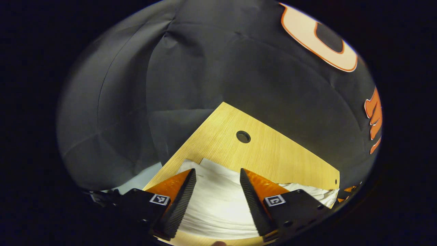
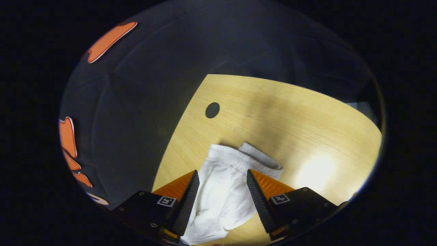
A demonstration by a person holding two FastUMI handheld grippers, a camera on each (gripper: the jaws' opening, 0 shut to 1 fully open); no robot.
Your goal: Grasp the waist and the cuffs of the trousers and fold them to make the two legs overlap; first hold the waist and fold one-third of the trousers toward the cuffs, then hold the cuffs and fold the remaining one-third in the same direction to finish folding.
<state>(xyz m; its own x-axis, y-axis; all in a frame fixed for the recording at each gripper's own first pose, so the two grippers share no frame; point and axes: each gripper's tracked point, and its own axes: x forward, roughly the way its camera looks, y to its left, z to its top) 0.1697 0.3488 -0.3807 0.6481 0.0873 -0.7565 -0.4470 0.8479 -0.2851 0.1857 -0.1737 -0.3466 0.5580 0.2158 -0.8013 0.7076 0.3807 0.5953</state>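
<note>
- The left gripper (image 1: 217, 177) was open, with its two fingers spread wide and nothing held between them.
- White trousers (image 1: 218, 201) lay under and between those fingers, on the near part of a wooden table (image 1: 273, 153).
- The cloth there looked flat and wide, but I could not tell which end of the trousers it was.
- The right gripper (image 2: 221, 179) was open too, with a big gap between its fingers and nothing pinched.
- In the right gripper view, the trousers (image 2: 222, 191) lay between the fingers and reached a little past the tips.
- A stretchy band at the far end of the cloth looked like the waist (image 2: 239, 155), just past the tips.
- A round hole (image 2: 212, 110) in the table sat farther off and to the left.
- I think no fold was done yet, and the job was at the first grab.
- Next, each gripper would need to go down to the cloth and close on an edge.
- The grip should catch all the layers, or the legs might slip apart when lifted.
</note>
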